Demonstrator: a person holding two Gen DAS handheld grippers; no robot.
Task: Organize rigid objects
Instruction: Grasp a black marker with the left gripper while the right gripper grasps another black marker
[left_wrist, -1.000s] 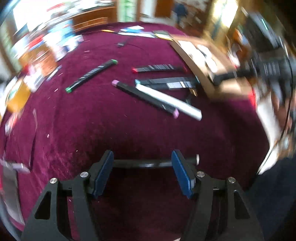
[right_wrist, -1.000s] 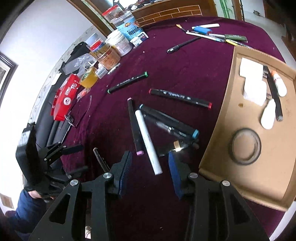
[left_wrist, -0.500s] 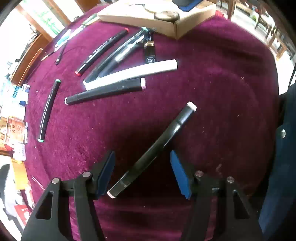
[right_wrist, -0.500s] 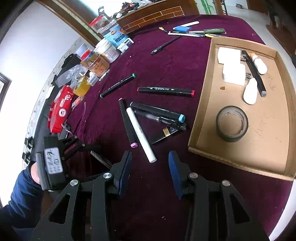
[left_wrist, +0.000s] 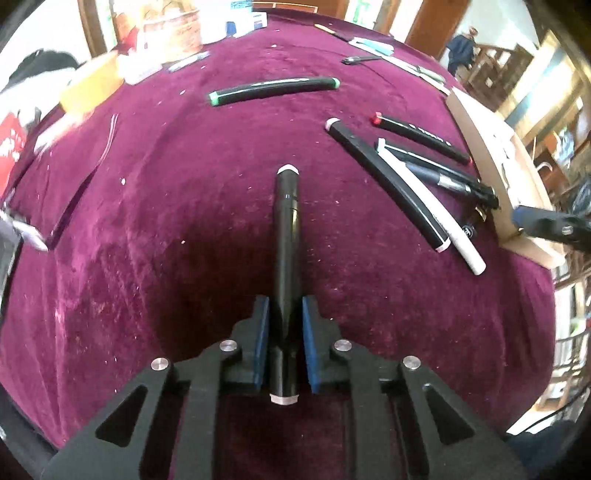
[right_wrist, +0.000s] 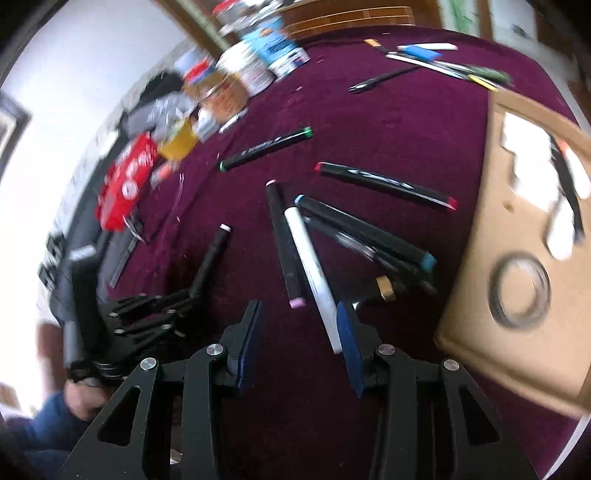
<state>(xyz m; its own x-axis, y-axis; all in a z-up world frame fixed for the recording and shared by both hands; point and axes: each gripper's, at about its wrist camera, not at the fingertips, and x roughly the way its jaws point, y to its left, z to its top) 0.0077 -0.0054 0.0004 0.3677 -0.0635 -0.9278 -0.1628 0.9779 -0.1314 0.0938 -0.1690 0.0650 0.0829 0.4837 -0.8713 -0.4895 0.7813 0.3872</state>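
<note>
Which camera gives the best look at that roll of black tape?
The right wrist view: the tape lies flat in the cardboard tray, its whole ring visible though blurred. The left wrist view shows only the tray's edge; the tape is not visible.

Daylight flooded in beyond the maroon tablecloth (left_wrist: 184, 221), blowing out the far edges. The right wrist view was motion-blurred; fisheye bending curved both.

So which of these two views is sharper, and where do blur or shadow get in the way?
Left wrist view: sharper at centre, the black marker between the left hand-held gripper pads is crisp, a dark shadow lies on the cloth around it, and edges bend from fisheye. Right wrist view: motion blur throughout, worst on the cardboard tray and tape roll.
</note>
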